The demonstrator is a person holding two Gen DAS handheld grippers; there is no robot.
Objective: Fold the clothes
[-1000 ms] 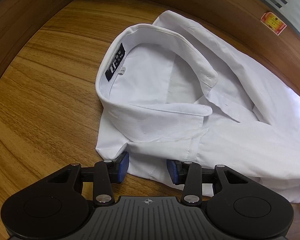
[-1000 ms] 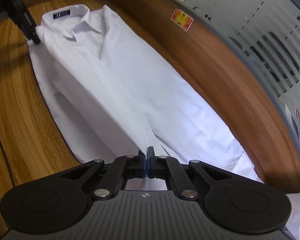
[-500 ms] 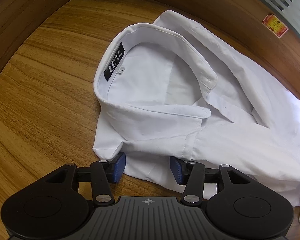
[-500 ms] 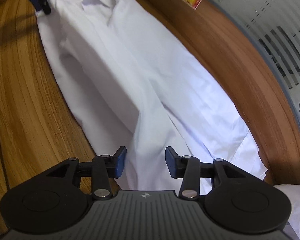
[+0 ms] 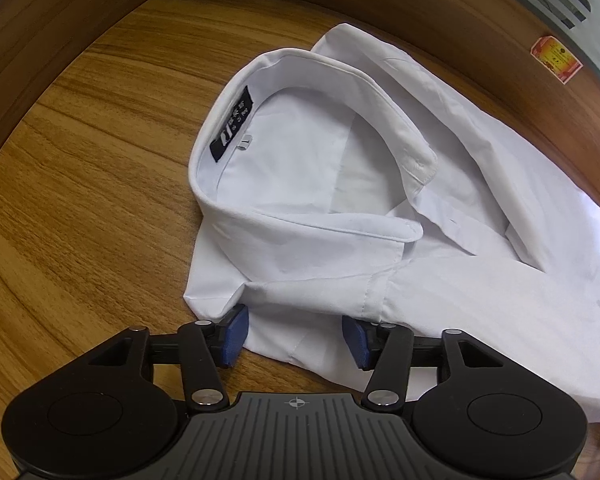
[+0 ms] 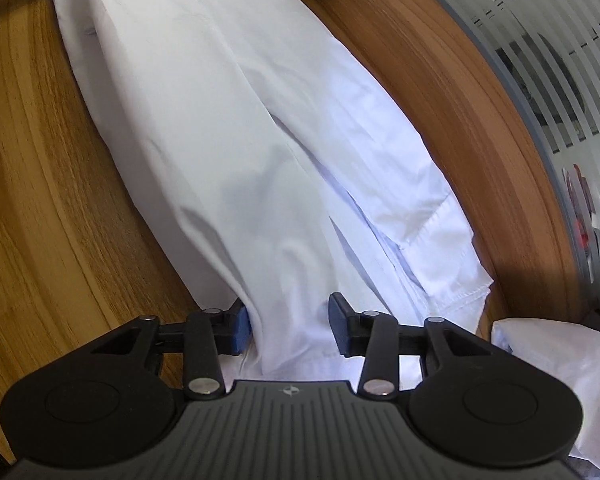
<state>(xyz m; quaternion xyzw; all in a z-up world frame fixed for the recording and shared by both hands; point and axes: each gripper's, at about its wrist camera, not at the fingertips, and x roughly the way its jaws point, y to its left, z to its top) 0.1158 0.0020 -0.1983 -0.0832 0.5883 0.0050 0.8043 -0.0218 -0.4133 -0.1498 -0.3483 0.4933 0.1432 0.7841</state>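
A white cotton collared shirt (image 5: 380,216) lay lengthwise on the brown wood-grain worktop (image 5: 80,200). The left gripper (image 5: 294,336) sat at its shoulder, jaws apart around the fabric edge. The right gripper (image 6: 288,326) straddled the hem end, jaws also apart.

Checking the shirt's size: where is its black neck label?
Left wrist view, left of centre: the black label sits inside the collar of the white shirt.
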